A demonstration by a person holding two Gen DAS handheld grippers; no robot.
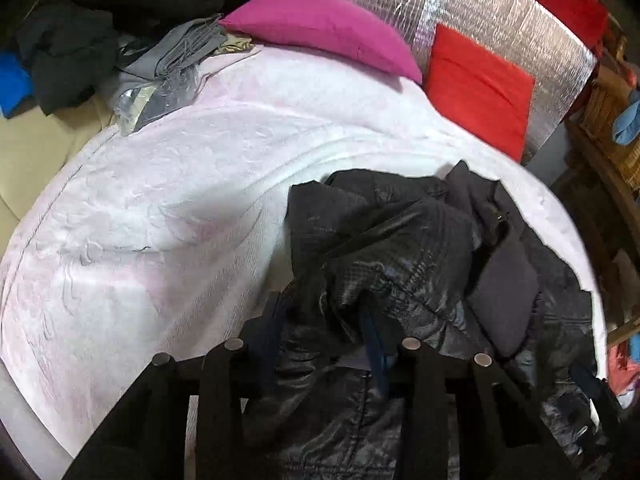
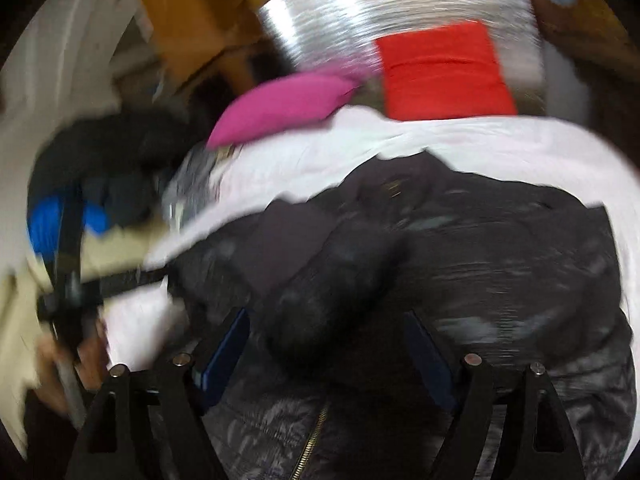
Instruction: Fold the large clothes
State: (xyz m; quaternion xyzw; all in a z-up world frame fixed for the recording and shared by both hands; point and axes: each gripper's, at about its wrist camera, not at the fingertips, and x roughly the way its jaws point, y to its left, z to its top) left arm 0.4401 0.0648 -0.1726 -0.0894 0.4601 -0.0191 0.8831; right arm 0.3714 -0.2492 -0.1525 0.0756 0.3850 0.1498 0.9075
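Pale pink bedding (image 1: 168,208) covered the bed, with a magenta pillow (image 1: 320,36) and a red cushion (image 1: 480,88) against a silver foil panel (image 1: 500,32) at the far end, and a heap of dark clothes (image 1: 80,40) off to the left. On the near right part of the bed lay the black quilted jacket (image 1: 400,248), crumpled, its bulk running away from both claws toward the cushions.

The left claw (image 1: 320,344) was buried in the jacket's near edge; cloth bunched between its fingers, so it looked clenched on the jacket, though the fabric hid the tips.

The right claw (image 2: 328,344) stood spread wide, a fold of jacket lying between its blue pads (image 2: 424,356) but not pinched. The right view was smeared by motion blur; the zip (image 2: 316,436) near its bottom edge was the only clear landmark, and neither sleeves nor collar could be told apart.
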